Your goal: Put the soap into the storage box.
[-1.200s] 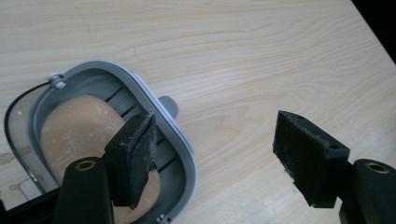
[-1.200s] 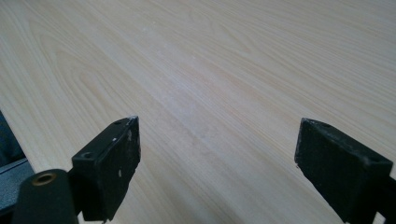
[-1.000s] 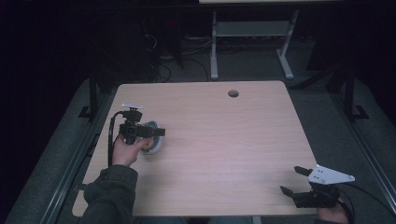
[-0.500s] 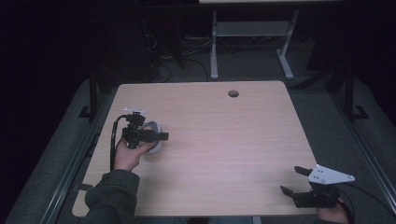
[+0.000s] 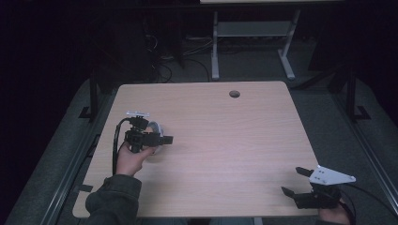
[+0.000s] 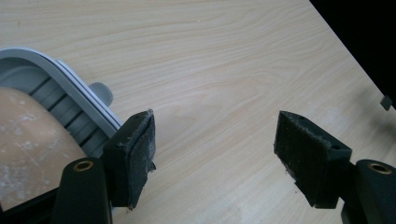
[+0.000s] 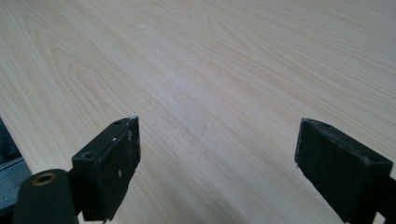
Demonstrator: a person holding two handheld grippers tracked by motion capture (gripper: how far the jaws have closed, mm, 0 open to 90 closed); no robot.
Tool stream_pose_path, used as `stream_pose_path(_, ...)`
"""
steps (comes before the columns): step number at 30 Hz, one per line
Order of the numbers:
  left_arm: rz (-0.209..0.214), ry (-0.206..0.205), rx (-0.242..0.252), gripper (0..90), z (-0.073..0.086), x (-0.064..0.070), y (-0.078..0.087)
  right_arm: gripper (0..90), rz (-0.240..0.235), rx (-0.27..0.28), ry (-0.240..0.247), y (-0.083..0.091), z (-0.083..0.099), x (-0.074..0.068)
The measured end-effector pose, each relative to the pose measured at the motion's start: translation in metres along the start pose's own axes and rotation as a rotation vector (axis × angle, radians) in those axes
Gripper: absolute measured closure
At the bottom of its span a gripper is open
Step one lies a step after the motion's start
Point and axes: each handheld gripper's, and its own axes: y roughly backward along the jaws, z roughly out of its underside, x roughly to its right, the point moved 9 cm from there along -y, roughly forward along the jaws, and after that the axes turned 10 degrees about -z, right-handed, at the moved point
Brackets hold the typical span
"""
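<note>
Right, L gripper [image 5: 162,139] sits over the table's [image 5: 234,140] 9 o'clock side, jaws released w/ a wide gap and only bare wood between them. In the left gripper view the grey dish [image 6: 56,88] lies at about 9 o'clock from the jaws, its ribbed rim just beside the near pad [image 6: 135,154], maybe touching, can't tell. Dish has a tan, dusty inside. From the high view the dish [image 5: 157,127] peeks out behind the gripper. R gripper [image 5: 295,180] rests near the 5 o'clock corner, well apart from the dish, jaws also spread, nothing held. Round hole [image 5: 234,93] in the top at approx 12.
</note>
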Motion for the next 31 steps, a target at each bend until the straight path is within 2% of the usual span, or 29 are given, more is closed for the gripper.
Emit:
stream_pose_path(15, 0.053, -0.021, 0.009, 28.5, 0.026, 0.014, 0.002, 13.8, 0.001, -0.006, -0.001, 0.0, 0.001, 0.0)
stream_pose_path(25, 0.096, -0.037, 0.021, 27.4, 0.056, 0.023, 0.012, 13.8, 0.003, -0.012, 0.003, -0.001, 0.001, -0.001)
stream_pose_path(31, 0.142, -0.073, 0.031, 25.8, 0.079, 0.034, 0.019, 13.8, 0.004, -0.01, 0.003, -0.002, 0.001, -0.002)
